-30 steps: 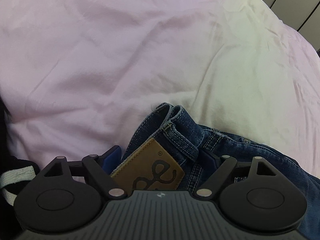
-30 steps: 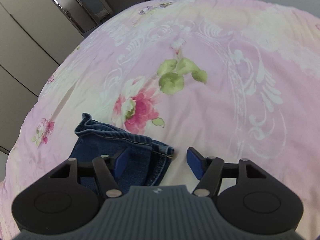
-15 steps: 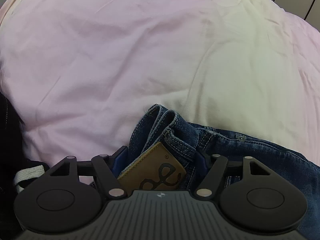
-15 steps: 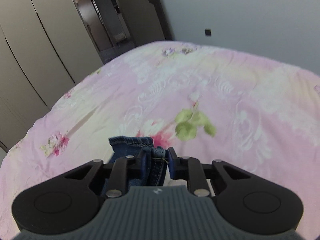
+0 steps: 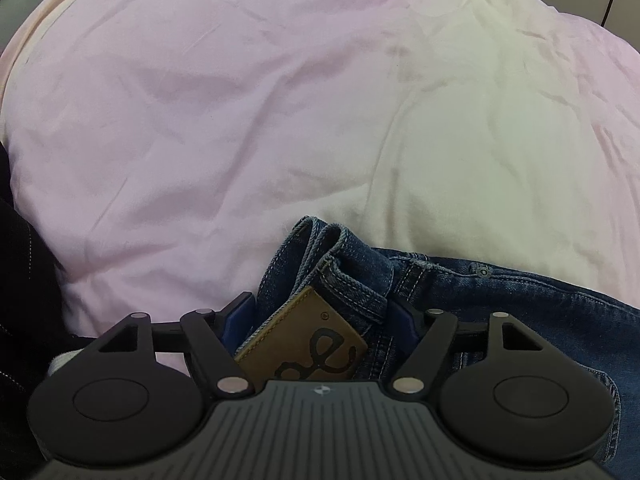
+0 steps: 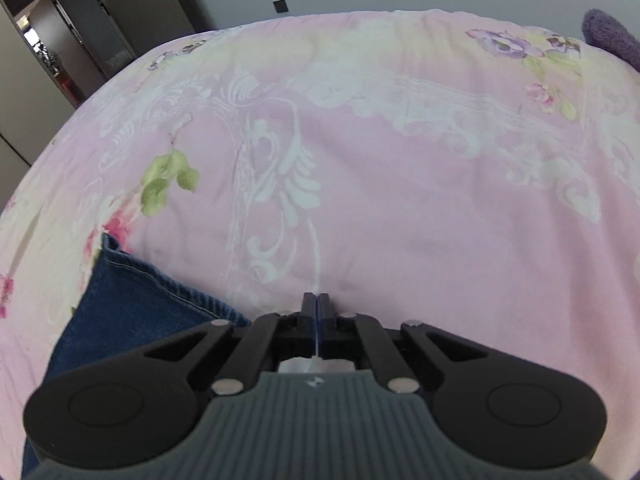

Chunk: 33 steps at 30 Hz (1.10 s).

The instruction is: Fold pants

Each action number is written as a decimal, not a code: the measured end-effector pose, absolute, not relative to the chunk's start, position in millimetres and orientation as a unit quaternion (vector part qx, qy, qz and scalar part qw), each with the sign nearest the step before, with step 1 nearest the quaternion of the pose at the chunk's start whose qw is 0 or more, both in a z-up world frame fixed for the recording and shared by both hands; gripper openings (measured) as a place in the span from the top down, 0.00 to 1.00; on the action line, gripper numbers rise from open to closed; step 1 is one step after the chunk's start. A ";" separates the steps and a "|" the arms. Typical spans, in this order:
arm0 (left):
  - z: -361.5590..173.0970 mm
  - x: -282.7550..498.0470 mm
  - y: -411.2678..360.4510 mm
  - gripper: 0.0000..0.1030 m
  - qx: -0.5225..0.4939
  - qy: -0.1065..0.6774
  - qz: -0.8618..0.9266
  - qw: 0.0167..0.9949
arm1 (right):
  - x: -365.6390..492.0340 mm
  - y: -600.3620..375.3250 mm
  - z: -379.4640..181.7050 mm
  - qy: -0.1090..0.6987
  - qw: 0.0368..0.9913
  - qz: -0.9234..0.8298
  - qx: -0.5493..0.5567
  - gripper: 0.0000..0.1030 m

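Since the jeans [image 5: 460, 300] lay on the bed [image 5: 240, 120], waistband between our spread left claw [image 5: 324, 316] unpinched, while our right claw [image 6: 316, 304] had pressed together on nothing, any lift risked leaving the denim behind.

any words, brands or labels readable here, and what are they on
"ee": dark looping script on the brown patch at the jeans waistband; the start of the word is hidden behind the left gripper.
A small round mark near the patch's top corner: too small to read.
Rivet on the jeans: any stamping too small to read.
Right wrist view: no text.
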<state>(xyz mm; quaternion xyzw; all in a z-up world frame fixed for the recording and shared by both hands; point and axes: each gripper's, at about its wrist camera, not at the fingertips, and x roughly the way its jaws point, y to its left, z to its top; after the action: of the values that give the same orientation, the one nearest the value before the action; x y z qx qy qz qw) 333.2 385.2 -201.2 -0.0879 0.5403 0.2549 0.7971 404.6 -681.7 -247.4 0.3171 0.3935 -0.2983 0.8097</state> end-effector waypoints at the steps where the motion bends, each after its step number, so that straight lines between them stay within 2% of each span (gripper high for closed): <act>1: -198.3 331.2 383.7 0.17 -0.083 0.535 0.256 0.801 | 404.1 -682.1 -239.9 0.394 0.817 -0.284 0.310 0.97; 4: -182.5 321.3 371.1 0.18 -0.054 0.506 0.264 0.819 | 408.4 -670.4 -212.2 0.396 0.844 -0.233 0.276 0.92; 5: -176.7 317.9 365.3 0.19 -0.047 0.494 0.262 0.828 | 411.7 -664.8 -205.0 0.397 0.852 -0.214 0.265 0.86; 6: -170.3 314.9 357.9 0.18 -0.042 0.486 0.253 0.835 | 416.3 -657.6 -198.3 0.398 0.861 -0.194 0.253 0.75; 8: -158.1 312.3 344.5 0.18 -0.032 0.482 0.240 0.842 | 429.3 -642.0 -188.1 0.401 0.874 -0.152 0.229 0.68; 15: -122.3 288.1 260.8 0.21 0.014 0.492 0.114 0.863 | 451.1 -550.7 -174.2 0.431 0.882 -0.032 0.187 0.68; 16: -120.5 283.0 247.1 0.25 0.020 0.494 0.087 0.865 | 448.6 -532.2 -174.3 0.440 0.880 -0.016 0.176 0.68; 17: -116.9 277.1 233.9 0.32 0.020 0.498 0.059 0.865 | 445.5 -515.8 -174.9 0.446 0.879 0.001 0.167 0.68; 21: -111.1 239.8 180.8 0.32 0.051 0.496 -0.016 0.866 | 420.7 -453.9 -178.1 0.466 0.870 0.061 0.147 0.67; 28: -141.6 179.6 119.5 0.32 0.121 0.544 -0.062 0.828 | 356.1 -360.3 -170.9 0.481 0.858 0.138 0.119 0.61; 33: -175.9 159.5 111.8 0.30 0.109 0.555 -0.011 0.825 | 300.5 -298.4 -170.3 0.478 0.851 0.183 0.119 0.59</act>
<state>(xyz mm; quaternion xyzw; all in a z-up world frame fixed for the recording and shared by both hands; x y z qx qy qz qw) 159.5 111.8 -175.9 0.1086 0.5549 -0.0115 0.8247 300.5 -298.4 -170.3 0.1190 0.4784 0.1834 0.8505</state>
